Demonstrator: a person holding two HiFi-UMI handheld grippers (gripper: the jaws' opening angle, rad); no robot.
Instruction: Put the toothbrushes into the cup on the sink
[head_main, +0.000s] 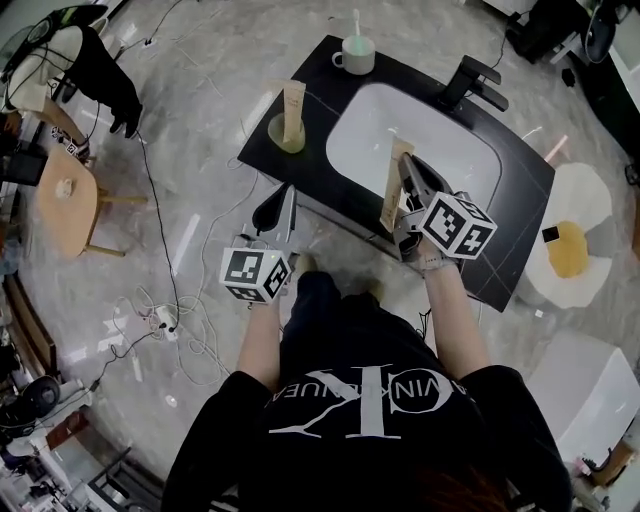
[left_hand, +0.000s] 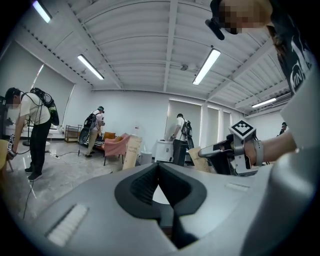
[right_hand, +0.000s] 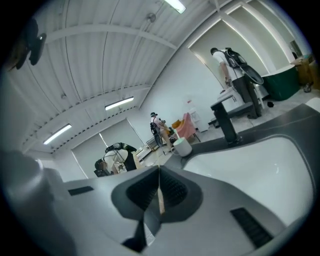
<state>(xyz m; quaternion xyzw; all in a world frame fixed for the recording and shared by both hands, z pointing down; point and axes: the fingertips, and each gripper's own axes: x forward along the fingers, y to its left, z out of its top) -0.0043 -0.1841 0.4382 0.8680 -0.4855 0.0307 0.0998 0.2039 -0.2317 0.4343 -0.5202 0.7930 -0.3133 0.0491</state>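
Right gripper (head_main: 408, 170): my fingers (right_hand: 172, 190) are clamped tight on a tan toothbrush pack (head_main: 392, 190), a thin flat edge of it pinched between the pads. The pack stands about upright in my grip, over the near edge of the black tabletop (head_main: 520, 190), at the near rim of the white basin (head_main: 440, 140).

Left gripper (head_main: 282, 198): fingers (left_hand: 142, 185) pressed together, nothing between them. It hangs off the tabletop's near left edge, over the floor, apart from everything on the tabletop.

Cup (head_main: 355, 55): pale mug at the far edge of the tabletop, left of the black faucet (head_main: 470, 80), well apart from the held pack. A thin pale stick stands in it; can't tell what it is.

Second tan pack (head_main: 292, 108): upright in a round pale dish (head_main: 277, 137) at the left edge of the tabletop, beside the basin.

The right gripper view shows the cup (right_hand: 181, 146) ahead, beyond my fingertips.
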